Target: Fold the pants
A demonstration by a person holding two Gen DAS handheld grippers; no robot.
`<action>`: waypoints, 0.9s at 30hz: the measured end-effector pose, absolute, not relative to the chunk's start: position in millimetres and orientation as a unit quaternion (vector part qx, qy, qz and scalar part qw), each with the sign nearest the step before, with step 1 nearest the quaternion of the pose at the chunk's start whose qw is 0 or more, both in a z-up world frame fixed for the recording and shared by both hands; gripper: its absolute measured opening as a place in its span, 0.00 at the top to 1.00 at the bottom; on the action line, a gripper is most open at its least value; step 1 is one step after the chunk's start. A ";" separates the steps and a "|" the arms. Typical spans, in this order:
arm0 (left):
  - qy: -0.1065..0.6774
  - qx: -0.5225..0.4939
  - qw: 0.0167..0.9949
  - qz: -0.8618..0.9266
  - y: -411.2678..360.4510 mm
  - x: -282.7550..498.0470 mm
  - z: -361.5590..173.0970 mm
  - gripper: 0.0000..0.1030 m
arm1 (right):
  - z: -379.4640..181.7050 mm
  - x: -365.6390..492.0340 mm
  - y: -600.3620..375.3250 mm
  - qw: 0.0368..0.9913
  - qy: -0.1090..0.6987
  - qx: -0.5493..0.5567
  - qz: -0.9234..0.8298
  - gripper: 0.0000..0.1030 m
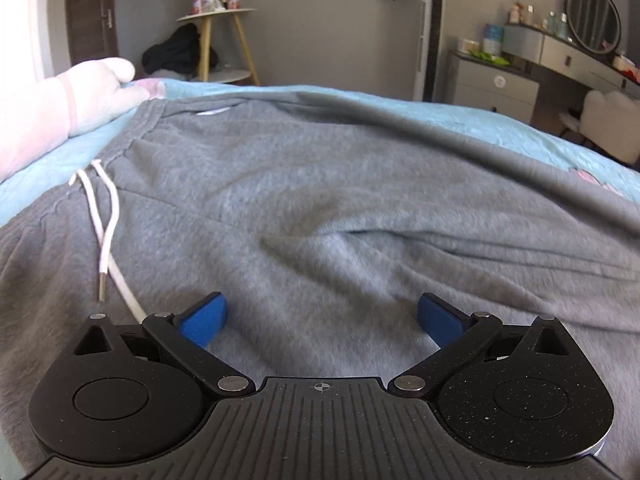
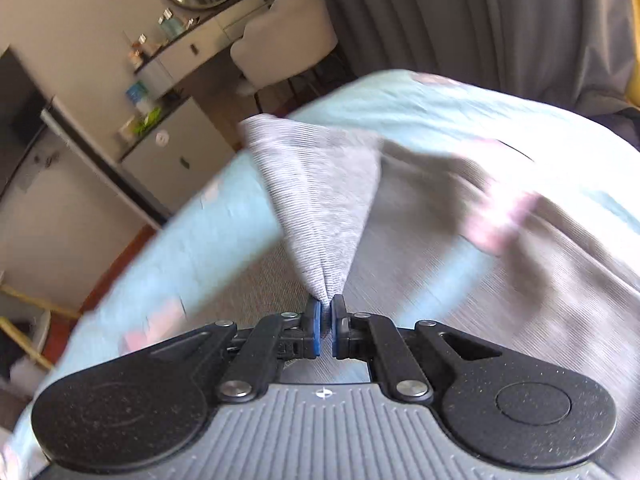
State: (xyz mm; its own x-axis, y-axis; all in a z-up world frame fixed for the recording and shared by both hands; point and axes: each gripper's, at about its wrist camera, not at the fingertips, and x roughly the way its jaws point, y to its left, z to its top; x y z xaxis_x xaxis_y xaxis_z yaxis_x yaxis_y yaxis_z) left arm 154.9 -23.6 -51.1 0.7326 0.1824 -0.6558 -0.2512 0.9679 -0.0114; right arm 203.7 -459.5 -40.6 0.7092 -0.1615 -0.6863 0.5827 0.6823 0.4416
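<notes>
Grey sweatpants (image 1: 320, 200) lie spread over a light blue bed cover (image 1: 500, 124), waistband at the left with a white drawstring (image 1: 106, 236) trailing across the cloth. My left gripper (image 1: 320, 316) hovers open just above the pants, its blue pads (image 1: 204, 320) wide apart with nothing between them. In the right wrist view, my right gripper (image 2: 326, 312) is shut on a ribbed grey cuff (image 2: 320, 200) of the pants, which rises from the pads in a fan above the blurred pant leg (image 2: 440, 280).
A pink-and-white plush toy (image 1: 80, 96) lies on the bed at the far left. Beyond the bed stand a round side table (image 1: 218, 40), a grey cabinet (image 1: 492, 80), a vanity with a round mirror (image 1: 594, 16) and a pale chair (image 2: 284, 32). Grey curtains (image 2: 480, 20) hang on the right.
</notes>
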 end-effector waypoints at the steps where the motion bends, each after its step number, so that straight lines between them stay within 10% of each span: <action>1: 0.351 -0.054 0.928 0.113 -23.9 152.6 -50.5 0.00 | -43.2 186.6 -457.3 0.860 0.319 0.339 -0.209 0.96; 20: 0.370 -0.070 0.921 0.101 -28.6 123.9 -34.8 0.00 | -59.8 9.8 -497.4 0.789 0.400 0.387 -0.260 0.93; 24: 0.360 -0.085 0.925 0.089 -25.5 126.2 -21.0 0.00 | -51.6 32.1 -496.6 0.802 0.348 0.431 -0.221 0.32; 27: 0.351 -0.103 0.928 0.074 -20.2 136.3 -6.0 0.00 | -54.2 67.1 -493.7 0.810 0.310 0.455 -0.202 0.32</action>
State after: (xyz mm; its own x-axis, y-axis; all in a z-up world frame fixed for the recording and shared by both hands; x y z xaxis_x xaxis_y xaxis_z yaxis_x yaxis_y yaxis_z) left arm 136.3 -20.2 -6.0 0.7422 0.0653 -0.6670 -0.2093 0.9680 -0.1382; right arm 67.1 -493.7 -54.2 0.7260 -0.0447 -0.6862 0.6091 0.5050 0.6116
